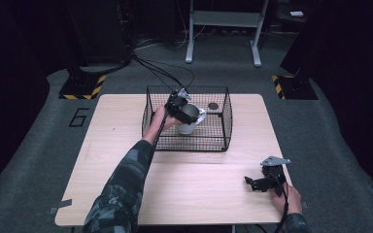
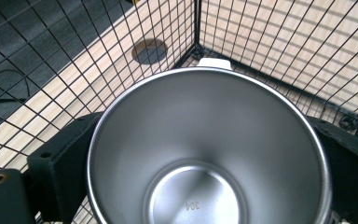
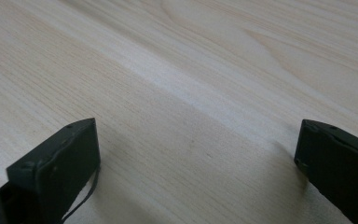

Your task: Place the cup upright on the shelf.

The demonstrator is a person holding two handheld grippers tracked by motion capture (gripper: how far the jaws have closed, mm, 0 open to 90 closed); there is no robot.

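Note:
A cup (image 1: 190,118) with a white outside and a bare steel inside is in the black wire basket (image 1: 225,127) at the table's far middle. My left gripper (image 1: 178,106) reaches into the basket and is shut on the cup. In the left gripper view I look straight into the cup's mouth (image 2: 205,154); its wall sits between my two jaws, and a white tab (image 2: 213,62) shows at its far rim. Whether the cup rests on the basket floor is hidden. My right gripper (image 1: 258,183) lies open near the table's front right, with only bare wood (image 3: 191,140) between its jaws.
A dark round disc (image 1: 213,106) (image 2: 149,50) lies on the basket floor at the far right corner. The basket's walls (image 2: 279,42) stand close around the cup. The light wooden table (image 1: 126,160) has carpet on all sides; stands and cables are behind it.

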